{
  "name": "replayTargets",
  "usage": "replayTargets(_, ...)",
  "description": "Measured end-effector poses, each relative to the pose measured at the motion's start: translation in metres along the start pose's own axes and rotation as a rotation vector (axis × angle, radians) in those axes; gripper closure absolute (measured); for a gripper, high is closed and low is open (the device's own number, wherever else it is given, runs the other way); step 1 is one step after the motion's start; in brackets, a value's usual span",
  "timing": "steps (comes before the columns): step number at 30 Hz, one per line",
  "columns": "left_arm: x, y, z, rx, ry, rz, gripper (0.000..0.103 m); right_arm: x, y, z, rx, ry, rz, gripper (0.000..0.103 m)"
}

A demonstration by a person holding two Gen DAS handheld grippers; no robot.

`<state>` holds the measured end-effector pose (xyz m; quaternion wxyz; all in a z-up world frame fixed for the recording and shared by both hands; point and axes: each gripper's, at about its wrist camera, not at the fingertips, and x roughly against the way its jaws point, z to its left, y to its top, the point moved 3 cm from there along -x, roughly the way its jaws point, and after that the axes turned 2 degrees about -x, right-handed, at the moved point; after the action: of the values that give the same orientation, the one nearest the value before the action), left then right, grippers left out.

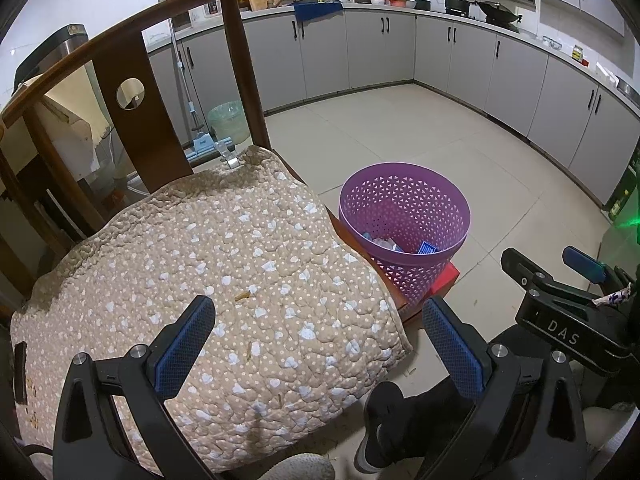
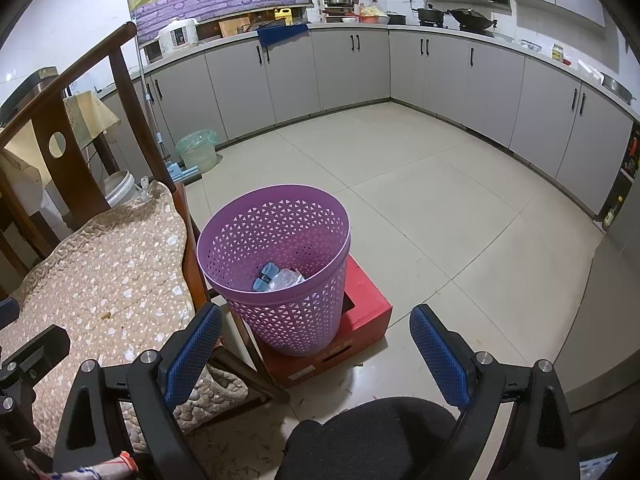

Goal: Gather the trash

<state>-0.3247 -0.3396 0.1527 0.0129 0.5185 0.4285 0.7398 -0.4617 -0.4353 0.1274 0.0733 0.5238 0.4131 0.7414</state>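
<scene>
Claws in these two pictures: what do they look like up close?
Each claw, left and right, has a black angular frame with triangular cut-outs and silver round bolts. The fingers carry flat blue pads with a fine dotted grip texture. In the left wrist view, the other claw's body shows the white letters DAS. No cables show.

My left wrist view looks down over the chair cushion (image 1: 224,280), the purple basket (image 1: 404,236) just right of it. My right wrist view sits closer to the purple basket (image 2: 276,268), facing it squarely. Both share basket, cushion edge and kitchen cabinets (image 1: 376,52) behind.
</scene>
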Motion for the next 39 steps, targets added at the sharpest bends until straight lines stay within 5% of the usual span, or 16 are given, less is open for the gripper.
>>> replayTargets(39,-0.0027,-0.0068,0.0019,-0.016,-0.013,0.022,0.000,-0.0034,-0.0054,0.0073,0.000,0.008,0.015,0.006)
